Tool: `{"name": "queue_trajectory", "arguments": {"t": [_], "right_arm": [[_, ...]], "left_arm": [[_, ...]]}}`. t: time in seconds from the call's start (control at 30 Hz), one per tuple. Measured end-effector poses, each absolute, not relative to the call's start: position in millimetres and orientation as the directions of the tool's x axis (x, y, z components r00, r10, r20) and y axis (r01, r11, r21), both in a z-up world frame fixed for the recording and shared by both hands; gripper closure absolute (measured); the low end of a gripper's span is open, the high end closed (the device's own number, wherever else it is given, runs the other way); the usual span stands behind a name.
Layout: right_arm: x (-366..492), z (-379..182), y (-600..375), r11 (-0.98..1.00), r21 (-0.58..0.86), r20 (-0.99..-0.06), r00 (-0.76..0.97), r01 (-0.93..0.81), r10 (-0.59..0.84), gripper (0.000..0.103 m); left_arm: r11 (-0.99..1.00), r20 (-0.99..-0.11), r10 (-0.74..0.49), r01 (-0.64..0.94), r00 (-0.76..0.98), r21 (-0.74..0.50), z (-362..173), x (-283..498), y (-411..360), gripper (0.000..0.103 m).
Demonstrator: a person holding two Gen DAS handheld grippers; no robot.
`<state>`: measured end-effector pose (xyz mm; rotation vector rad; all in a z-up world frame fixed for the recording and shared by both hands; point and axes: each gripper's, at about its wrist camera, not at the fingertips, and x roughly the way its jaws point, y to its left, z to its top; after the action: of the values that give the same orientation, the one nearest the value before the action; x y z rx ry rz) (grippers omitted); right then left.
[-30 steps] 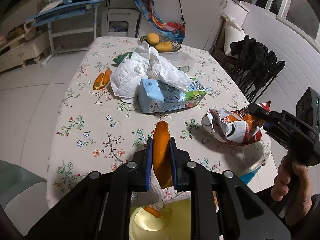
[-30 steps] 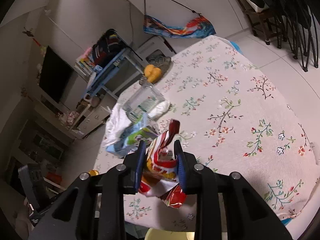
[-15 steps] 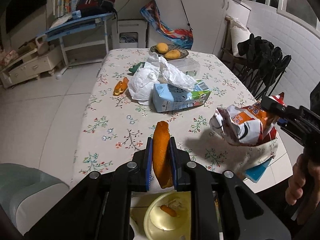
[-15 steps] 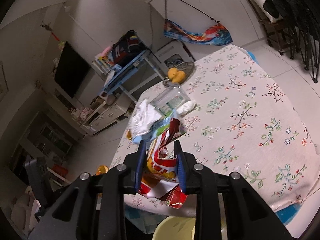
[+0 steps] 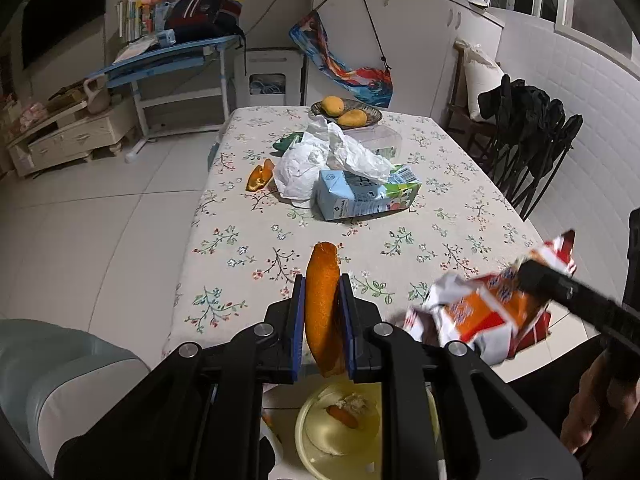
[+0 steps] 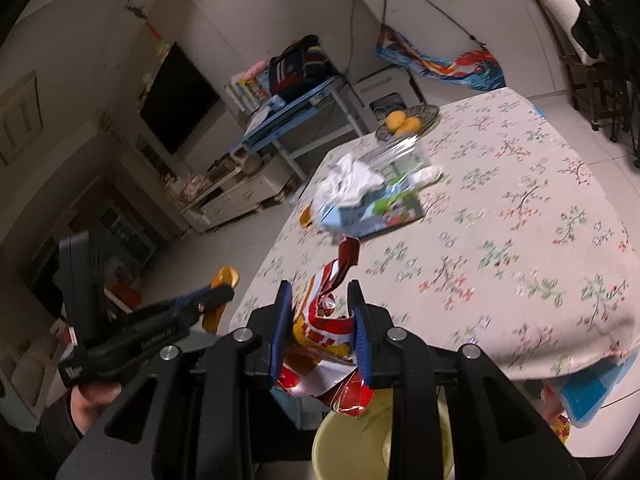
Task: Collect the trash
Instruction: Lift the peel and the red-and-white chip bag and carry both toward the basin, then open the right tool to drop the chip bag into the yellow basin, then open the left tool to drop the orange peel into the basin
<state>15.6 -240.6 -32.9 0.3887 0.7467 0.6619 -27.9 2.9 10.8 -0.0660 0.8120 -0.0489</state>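
My left gripper (image 5: 321,292) is shut on a long orange peel (image 5: 322,300), held off the near end of the table above a yellow bin (image 5: 340,432) on the floor. My right gripper (image 6: 320,308) is shut on a crumpled red, white and orange snack bag (image 6: 326,320), which hangs past the table's edge over the same yellow bin (image 6: 352,440). In the left wrist view the snack bag (image 5: 480,308) shows at the right. In the right wrist view the left gripper (image 6: 224,292) with its peel appears at the left.
On the flowered table (image 5: 248,240) lie a blue milk carton (image 5: 360,196), crumpled white paper (image 5: 324,156), more orange peel (image 5: 260,176), a clear plastic box (image 5: 384,140) and a fruit bowl (image 5: 346,114). Black chairs (image 5: 528,148) stand at the right; a grey-green seat (image 5: 52,376) is at the near left.
Both grippers have drawn back from the table toward its near end, each keeping its hold. The yellow bin shows more fully below them.
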Motion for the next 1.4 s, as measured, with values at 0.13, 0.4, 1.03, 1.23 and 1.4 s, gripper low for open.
{"name": "queue_trajectory", "arguments": {"t": [0.13, 0.4, 1.03, 1.23, 1.4], "right_arm": [[3, -38, -229, 0.733, 0.517, -0.529, 0.508, -0.442, 0.68, 0.074], [-14, -65, -205, 0.752, 0.467, -0.652, 0.393, -0.465, 0.648, 0.074], [-24, -87, -196, 0.817, 0.387, -0.753, 0.365, -0.427, 0.548, 0.052], [-24, -81, -206, 0.868, 0.315, -0.761, 0.445, -0.383, 0.472, 0.042], [-20, -79, -216, 0.903, 0.278, -0.766, 0.491, -0.329, 0.415, 0.036]], "left_arm": [[0.997, -0.721, -0.07, 0.015, 0.69, -0.082, 14, -36, 6, 0.087], [0.996, -0.717, -0.073, 0.009, 0.693, -0.093, 17, -50, 8, 0.087], [0.992, -0.725, -0.108, 0.027, 0.68, -0.122, 16, -80, 2, 0.087], [0.989, -0.758, -0.135, 0.047, 0.639, -0.137, -1, -91, -7, 0.087], [0.984, -0.79, -0.172, 0.073, 0.589, -0.16, -20, -101, -23, 0.087]]}}
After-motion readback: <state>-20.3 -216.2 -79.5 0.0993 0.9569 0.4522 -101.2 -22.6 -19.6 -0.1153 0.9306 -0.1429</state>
